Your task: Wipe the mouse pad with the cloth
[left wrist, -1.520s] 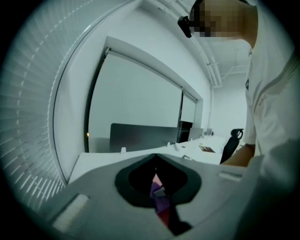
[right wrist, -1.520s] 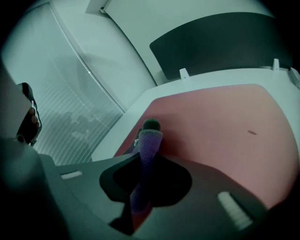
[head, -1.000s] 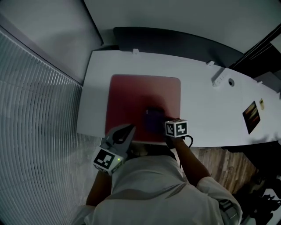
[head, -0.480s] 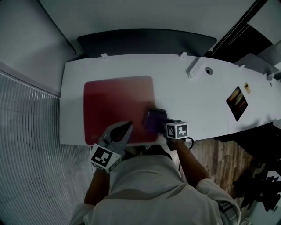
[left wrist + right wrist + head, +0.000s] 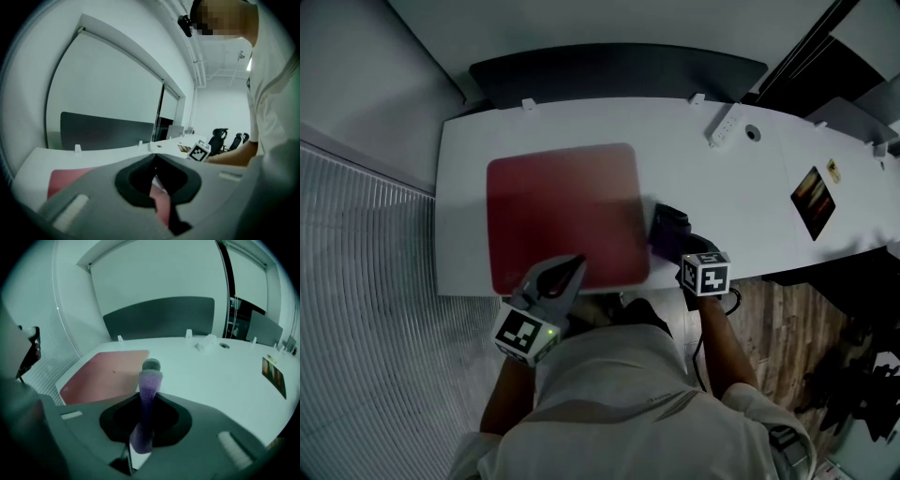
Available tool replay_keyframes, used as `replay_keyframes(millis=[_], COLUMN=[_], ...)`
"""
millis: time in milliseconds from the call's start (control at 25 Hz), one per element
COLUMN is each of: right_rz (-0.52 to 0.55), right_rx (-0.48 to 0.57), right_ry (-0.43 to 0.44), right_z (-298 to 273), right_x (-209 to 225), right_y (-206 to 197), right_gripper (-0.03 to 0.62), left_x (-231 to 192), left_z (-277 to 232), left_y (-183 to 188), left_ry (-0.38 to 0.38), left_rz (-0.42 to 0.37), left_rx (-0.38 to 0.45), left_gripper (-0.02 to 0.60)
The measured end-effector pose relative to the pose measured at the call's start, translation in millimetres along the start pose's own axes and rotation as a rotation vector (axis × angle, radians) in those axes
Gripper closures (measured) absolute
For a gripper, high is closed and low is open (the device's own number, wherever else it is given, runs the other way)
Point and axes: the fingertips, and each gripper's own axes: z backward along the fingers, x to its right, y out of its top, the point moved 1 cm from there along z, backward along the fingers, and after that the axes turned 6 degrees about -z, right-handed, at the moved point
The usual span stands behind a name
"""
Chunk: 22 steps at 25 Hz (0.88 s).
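The red mouse pad [image 5: 565,214] lies flat on the left part of the white desk [image 5: 741,187]. A folded purple cloth [image 5: 667,230] rests on the bare desk just right of the pad's right edge, with my right gripper [image 5: 673,236] shut on it. In the right gripper view the cloth [image 5: 147,394] stands up between the jaws, and the pad [image 5: 105,376] lies to the left. My left gripper [image 5: 565,272] hovers at the pad's near edge, shut and holding nothing; the pad [image 5: 63,180] shows behind its jaws.
A white power strip [image 5: 724,124] and a cable hole [image 5: 753,133] sit at the desk's far right. A dark card [image 5: 815,202] lies further right. A dark partition [image 5: 619,67] runs along the far edge. Office chairs [image 5: 220,138] stand beyond.
My right gripper has carried the cloth rightward, from the pad's lower right part onto the bare desk beside it. The left gripper has stayed at the pad's near edge.
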Motion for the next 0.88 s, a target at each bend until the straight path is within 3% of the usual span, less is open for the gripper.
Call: replay_keyframes(millis=[160,320,520,680,880], right_rz=[-0.027,-0.079,-0.044,0.133,0.156], right_rx=[0.123,0.142,0.057,-0.022,-0.133], right_ry=[0.139,0.341,0.577,0.660,0.757], right_z=[12,13,-25,-39,-78], right_x=[-76,-168,-311,-412,-503], right_y=[33,33,6,-20,-48], right_gripper=[0.545,0.545,0.545,0.545,0.545], left_x=[-19,-32,-77,-84,-96], left_z=[48,112,211,282,346], left_y=[-14,-29,-56,-63,-84], left_ry=[0.039,0.088,0.256,0.353,0.457], left_rz=[0.019,0.002,0.015,0.036,0.070], left_rx=[-0.015,0.014,0.015,0.013,-0.002], left_gripper=[0.581,0.581,0.581,0.581,0.581])
